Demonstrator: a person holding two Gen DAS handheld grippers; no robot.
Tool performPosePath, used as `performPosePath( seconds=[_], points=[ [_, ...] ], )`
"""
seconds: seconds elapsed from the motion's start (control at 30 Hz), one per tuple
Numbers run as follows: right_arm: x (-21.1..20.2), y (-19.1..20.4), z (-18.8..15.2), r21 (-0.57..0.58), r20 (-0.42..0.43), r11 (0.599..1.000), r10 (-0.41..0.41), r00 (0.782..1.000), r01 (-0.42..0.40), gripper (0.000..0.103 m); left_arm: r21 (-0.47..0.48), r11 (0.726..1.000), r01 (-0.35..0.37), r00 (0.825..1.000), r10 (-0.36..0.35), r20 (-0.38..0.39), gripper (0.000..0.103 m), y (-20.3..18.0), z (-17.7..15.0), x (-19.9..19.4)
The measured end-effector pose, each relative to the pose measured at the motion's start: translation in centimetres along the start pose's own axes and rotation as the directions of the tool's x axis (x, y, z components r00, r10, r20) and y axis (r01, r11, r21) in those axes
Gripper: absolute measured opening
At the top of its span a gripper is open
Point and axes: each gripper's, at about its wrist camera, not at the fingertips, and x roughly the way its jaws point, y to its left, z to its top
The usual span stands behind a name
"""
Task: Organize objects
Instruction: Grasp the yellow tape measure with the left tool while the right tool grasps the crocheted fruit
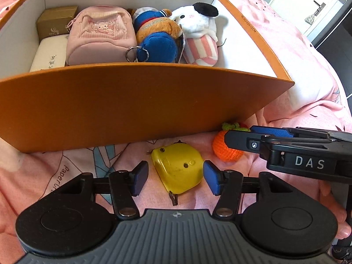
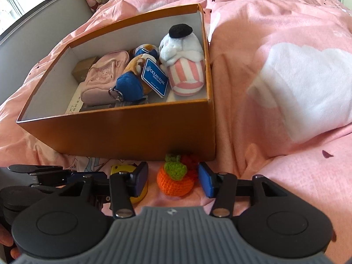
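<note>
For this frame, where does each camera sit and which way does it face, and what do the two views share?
Left wrist: sits on the left tool, looking forward and down at a yellow chick toy between its open fingers; the right tool reaches in from the right, and part of a hand shows.
Right wrist: sits on the right tool, looking down at a crocheted orange between its open fingers; the left tool shows at left.
Shared: both toys, the orange box with plush toys inside, and the pink bedding.

Chick toy and crocheted fruit lie before the box.
</note>
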Motion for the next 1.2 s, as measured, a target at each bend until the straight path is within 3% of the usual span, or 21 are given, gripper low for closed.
performPosePath(
  seconds=[0.2, 0.5, 0.73, 0.93, 1.2],
  points=[
    [1.2, -0.9, 0.0, 0.038, -0.026, 0.999, -0.023, 0.999, 0.024, 0.046, 0.024, 0.999, -0.024, 0.999, 0.025, -0.021, 0.069, -1.2, 0.4, 1.1],
    [2.1, -1.3, 0.1, 0.055, -0.031, 0.998, -0.005, 1.000, 0.006, 0.046, 0.027, 0.998, -0.063, 0.997, 0.065, -0.046, 0.065, -1.8, 1.0, 2.6],
    [2.6, -1.4, 0.0, 0.043, -0.043, 0.999, -0.004, 0.999, 0.006, 0.047, 0.026, 0.998, -0.050, 0.997, 0.051, -0.055, 0.062, -1.5, 0.8, 2.8],
    [2.4, -1.3, 0.0, 0.043, -0.051, 0.999, -0.004, 0.999, 0.007, 0.045, 0.021, 0.999, -0.034, 0.999, 0.035, -0.038, 0.062, -1.3, 0.3, 1.5],
    [-0.2, -0.5, -0.3, 0.014, -0.012, 1.000, 0.014, 1.000, -0.014, 0.041, 0.018, 0.999, 0.033, 0.999, -0.033, 0.026, 0.062, -0.2, -0.1, -3.0]
  ],
)
